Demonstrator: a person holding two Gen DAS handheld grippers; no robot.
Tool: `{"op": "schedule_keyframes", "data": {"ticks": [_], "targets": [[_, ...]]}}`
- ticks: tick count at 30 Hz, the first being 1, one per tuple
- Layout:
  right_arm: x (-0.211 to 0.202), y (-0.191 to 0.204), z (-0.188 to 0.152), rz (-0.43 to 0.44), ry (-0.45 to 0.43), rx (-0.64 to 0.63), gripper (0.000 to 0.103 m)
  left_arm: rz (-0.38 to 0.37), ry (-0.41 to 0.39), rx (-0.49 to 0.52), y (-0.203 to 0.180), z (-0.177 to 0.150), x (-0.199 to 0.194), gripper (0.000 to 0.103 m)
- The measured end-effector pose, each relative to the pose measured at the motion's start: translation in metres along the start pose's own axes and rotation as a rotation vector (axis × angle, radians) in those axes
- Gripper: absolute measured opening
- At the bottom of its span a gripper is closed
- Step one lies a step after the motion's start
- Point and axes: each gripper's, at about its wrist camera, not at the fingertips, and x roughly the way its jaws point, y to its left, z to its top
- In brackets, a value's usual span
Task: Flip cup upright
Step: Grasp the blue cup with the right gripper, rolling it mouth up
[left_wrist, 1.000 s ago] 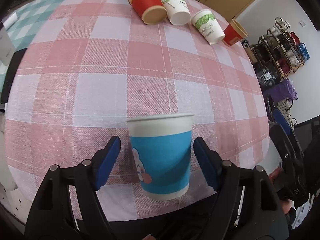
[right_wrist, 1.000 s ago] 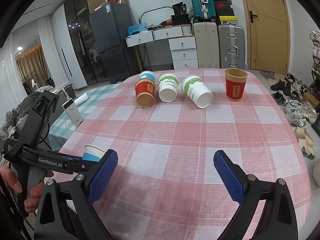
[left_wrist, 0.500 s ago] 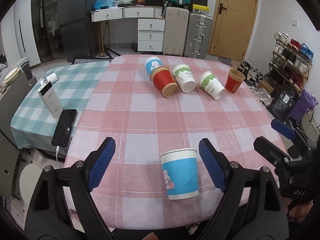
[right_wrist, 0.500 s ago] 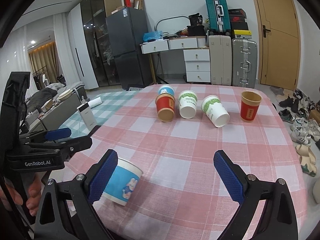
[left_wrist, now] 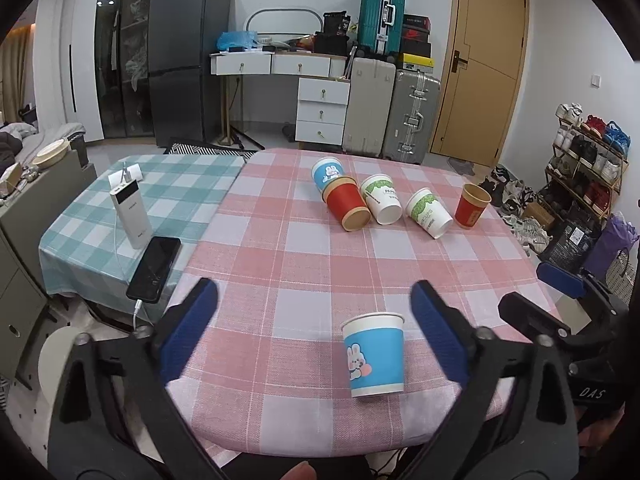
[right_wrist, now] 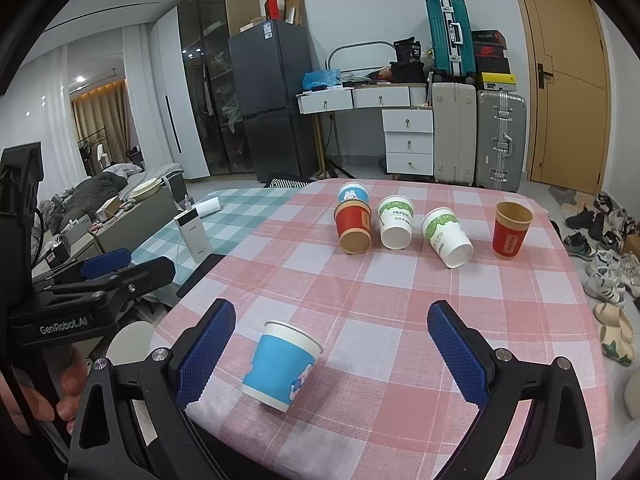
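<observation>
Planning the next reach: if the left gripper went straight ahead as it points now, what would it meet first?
Probably nothing soon: the left gripper is open, the near blue cup sits right of centre, and only bare tablecloth lies ahead. Depth is uncertain.

Both my wrist cameras looked forward from the counter's [left_wrist: 280,240] near edge, close above it, toward the far wall. My left view sat leftward of my right; both shared the blue cup [left_wrist: 374,354] [right_wrist: 280,366].

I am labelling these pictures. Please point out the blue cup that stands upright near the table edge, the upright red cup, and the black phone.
blue cup [left_wrist: 374,354], left wrist view, blue side wall.
red cup [right_wrist: 510,236], right wrist view, red side wall.
black phone [left_wrist: 155,262], left wrist view, screen.
</observation>
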Motion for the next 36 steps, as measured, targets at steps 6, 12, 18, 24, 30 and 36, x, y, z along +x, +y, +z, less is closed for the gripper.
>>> {"op": "schedule_keyframes", "data": {"ticks": [6,12,18,24,30,36], "targets": [[0.007,0.008,0.002,0.003,0.025,-0.024,0.100,0.018,-0.024,-0.016,0.012,-0.007,-0.014,0.103],[0.041,0.008,0.002,0.030,0.150,-0.020,0.100,0.050,-0.007,-0.047,0.032,-0.018,-0.006,0.103],[0.090,0.004,-0.001,0.098,0.322,0.032,0.100,0.071,0.035,-0.069,0.053,-0.030,0.014,0.103],[0.141,-0.013,-0.013,0.215,0.536,0.209,0.100,0.073,0.068,-0.104,0.073,-0.035,0.036,0.103],[0.180,-0.018,-0.018,0.329,0.687,0.307,0.100,0.047,0.110,-0.128,0.088,-0.037,0.060,0.103],[0.210,-0.021,-0.025,0.368,0.839,0.380,0.100,0.031,0.119,-0.143,0.097,-0.033,0.076,0.103]]}}
